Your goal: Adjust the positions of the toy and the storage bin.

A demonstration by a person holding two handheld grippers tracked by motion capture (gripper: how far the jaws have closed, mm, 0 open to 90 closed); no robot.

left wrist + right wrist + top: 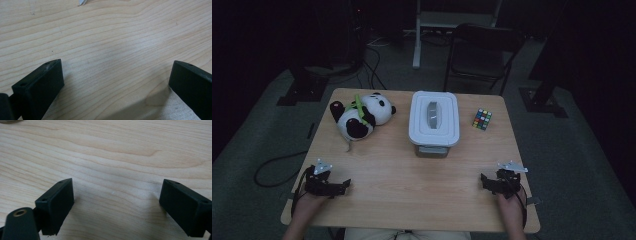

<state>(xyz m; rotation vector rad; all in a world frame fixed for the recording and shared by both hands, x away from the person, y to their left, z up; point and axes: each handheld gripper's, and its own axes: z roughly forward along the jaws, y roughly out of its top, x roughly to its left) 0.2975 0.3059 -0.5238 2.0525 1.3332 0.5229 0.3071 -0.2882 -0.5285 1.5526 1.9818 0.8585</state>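
Note:
A wooden table (407, 185) carries three objects along its far half. A panda plush (361, 117) with a green strap lies at the back left. A white lidded box (434, 120) stands in the middle, and a colourful puzzle cube (482, 119) sits at the back right. My left gripper (343, 186) rests near the front left edge, held by a hand, pointing toward the table's middle. Its jaws stand wide apart over bare wood, and the left gripper (116, 77) holds nothing. My right gripper (484, 180) rests near the front right edge. In its own view the right gripper (116, 195) is open with nothing between its jaws.
Beyond the table stand a dark folding chair (482, 50) and a white stand leg (417, 35). Black cables (277, 165) trail on the grey floor at the left. Bare wood stretches between the two grippers.

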